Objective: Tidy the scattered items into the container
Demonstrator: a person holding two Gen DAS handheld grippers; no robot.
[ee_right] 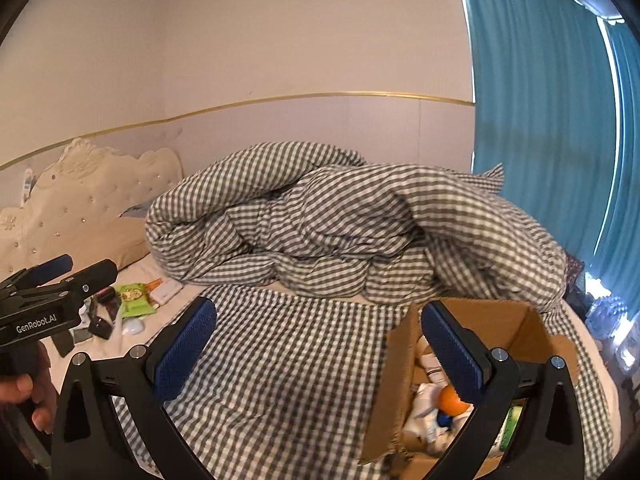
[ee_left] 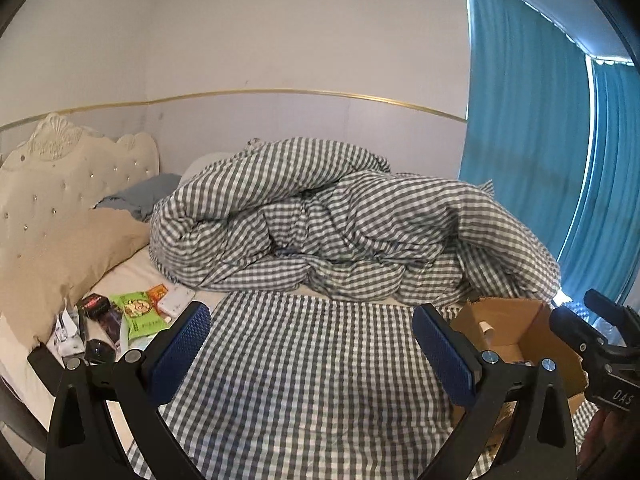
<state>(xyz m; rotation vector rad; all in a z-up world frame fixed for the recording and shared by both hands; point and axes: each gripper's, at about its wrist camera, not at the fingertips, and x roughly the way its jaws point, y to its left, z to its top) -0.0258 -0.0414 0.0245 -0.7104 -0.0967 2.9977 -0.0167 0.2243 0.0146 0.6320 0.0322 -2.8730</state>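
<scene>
Left claw [ee_left: 312,354]: spread wide, nothing between its blue pads, hanging over the checked sheet [ee_left: 304,360] on the bed. I hold it high and level so I can see both the pile and the box before I commit to a reach.

Right claw [ee_right: 320,354]: likewise spread wide and empty, its right pad just above the open cardboard box [ee_right: 492,320]. I judge it sits there because the box is its drop point.

Scattered items [ee_left: 120,320]: clustered at the head of the bed, beside the beige pillow [ee_left: 80,248] and well apart from the box. A green snack packet [ee_left: 140,312] is plain to see; a white flat pack [ee_left: 178,298] lies just beyond it; a black packet and other dark pieces lie near it.

Box contents: an orange [ee_right: 450,398] and some white wrappers, with more things I cannot identify.

Hard to make out: the dark pieces are partly cut off by my left claw's frame, so I cannot count them. The crumpled checked quilt [ee_left: 340,220] may hide more things. The box's near wall is hidden by my right claw.
</scene>
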